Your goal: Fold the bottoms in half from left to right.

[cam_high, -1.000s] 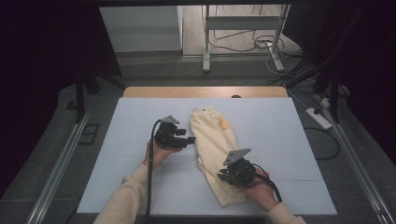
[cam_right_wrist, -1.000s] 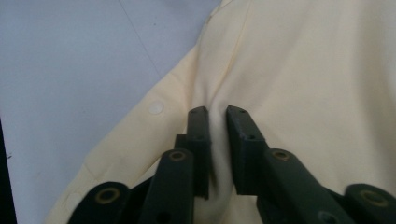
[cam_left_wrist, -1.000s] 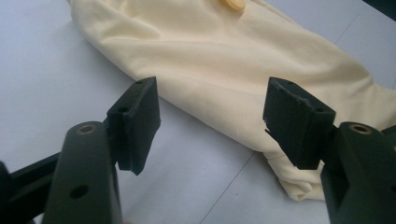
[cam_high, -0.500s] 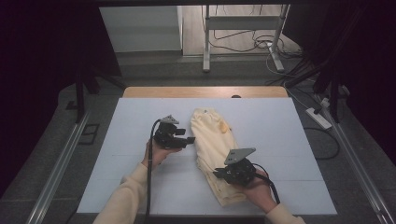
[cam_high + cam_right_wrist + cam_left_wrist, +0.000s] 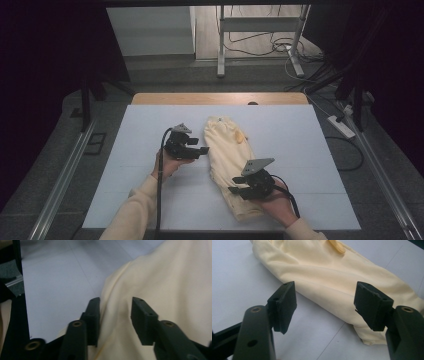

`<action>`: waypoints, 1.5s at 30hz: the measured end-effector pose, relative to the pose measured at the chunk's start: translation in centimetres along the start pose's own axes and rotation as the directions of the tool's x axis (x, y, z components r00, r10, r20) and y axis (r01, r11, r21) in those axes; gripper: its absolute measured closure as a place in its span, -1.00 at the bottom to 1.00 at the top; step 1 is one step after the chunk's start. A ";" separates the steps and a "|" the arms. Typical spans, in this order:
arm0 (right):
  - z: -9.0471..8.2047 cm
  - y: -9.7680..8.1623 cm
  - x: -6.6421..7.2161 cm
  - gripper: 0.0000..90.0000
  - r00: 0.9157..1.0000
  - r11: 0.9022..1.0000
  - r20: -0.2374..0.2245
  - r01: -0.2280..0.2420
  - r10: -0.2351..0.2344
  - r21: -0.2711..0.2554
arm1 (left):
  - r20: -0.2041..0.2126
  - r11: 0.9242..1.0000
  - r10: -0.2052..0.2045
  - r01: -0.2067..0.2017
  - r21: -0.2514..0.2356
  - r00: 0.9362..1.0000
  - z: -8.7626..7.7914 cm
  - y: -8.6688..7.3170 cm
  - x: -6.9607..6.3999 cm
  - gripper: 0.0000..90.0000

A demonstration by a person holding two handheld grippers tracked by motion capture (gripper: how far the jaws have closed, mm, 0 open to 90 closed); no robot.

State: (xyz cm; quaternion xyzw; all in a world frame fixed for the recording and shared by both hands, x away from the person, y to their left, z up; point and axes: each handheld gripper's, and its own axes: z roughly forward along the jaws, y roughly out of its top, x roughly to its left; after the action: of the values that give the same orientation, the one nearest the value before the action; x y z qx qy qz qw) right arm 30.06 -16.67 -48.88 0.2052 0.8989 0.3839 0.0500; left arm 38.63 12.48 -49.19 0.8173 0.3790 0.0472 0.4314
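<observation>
Cream garment (image 5: 231, 162) lies under the right tongs (image 5: 239, 190), just parted, and beside the wide-open left tongs (image 5: 204, 150).

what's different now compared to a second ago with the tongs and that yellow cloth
The right tongs have just been opening over the near end of the yellow cloth; their pads no longer pinch it. The left tongs stayed open beside the cloth, and the cloth kept its place on the table.
</observation>
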 end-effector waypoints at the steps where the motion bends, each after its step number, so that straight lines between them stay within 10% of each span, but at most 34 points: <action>1: -0.3 0.0 -0.1 0.21 1.000 1.000 0.002 -0.004 0.004 -0.011 | 0.000 1.000 0.001 -0.001 -0.001 1.000 -0.1 0.0 0.0 -0.25; 23: -3.1 -2.4 -3.3 -0.18 0.974 0.990 0.175 -0.140 0.143 -0.025 | 0.002 1.000 0.001 -0.001 -0.013 1.000 -1.6 -1.5 -0.5 -0.26; 45: -2.6 -4.4 -3.4 -0.25 0.966 0.981 0.192 -0.186 0.173 0.052 | -0.035 1.000 -0.004 0.005 0.013 0.999 -3.9 -4.5 -0.4 -0.28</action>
State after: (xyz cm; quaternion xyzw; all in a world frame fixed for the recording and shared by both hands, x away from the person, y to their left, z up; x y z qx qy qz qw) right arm 31.04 -22.55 -50.42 0.3224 0.8808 0.3344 0.0916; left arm 34.12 16.33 -50.01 0.8184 0.3887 0.0581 0.4192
